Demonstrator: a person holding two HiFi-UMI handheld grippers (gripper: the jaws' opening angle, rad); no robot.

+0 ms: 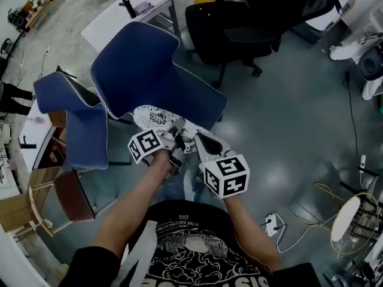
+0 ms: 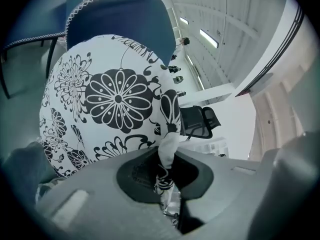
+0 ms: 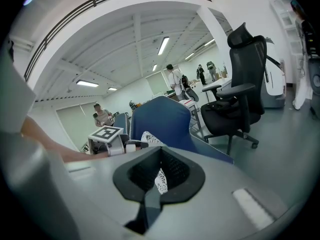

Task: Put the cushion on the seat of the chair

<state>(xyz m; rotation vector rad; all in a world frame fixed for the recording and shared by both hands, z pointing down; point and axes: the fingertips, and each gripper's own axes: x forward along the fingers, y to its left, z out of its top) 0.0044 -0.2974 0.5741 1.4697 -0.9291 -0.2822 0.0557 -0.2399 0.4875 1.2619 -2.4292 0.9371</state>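
A white cushion [image 1: 154,117] with black flower print rests against the near edge of the blue chair [image 1: 143,70], whose seat [image 1: 200,103] runs out to the right. My left gripper [image 1: 175,135] is shut on a pinched corner of the cushion; in the left gripper view the cushion [image 2: 117,99] fills the middle, its corner squeezed between that gripper's [image 2: 166,171] jaws. Just to the right, my right gripper [image 1: 194,141] is shut on another bit of the fabric [image 3: 159,180]. The right gripper view shows the chair [image 3: 162,121] straight ahead.
A second blue chair [image 1: 66,103] stands at the left, a wooden chair [image 1: 63,199] below it. A black office chair [image 1: 239,28] and a white table [image 1: 128,8] are behind. Cables and a power strip [image 1: 272,223] lie on the floor at right. People [image 3: 102,115] stand far off.
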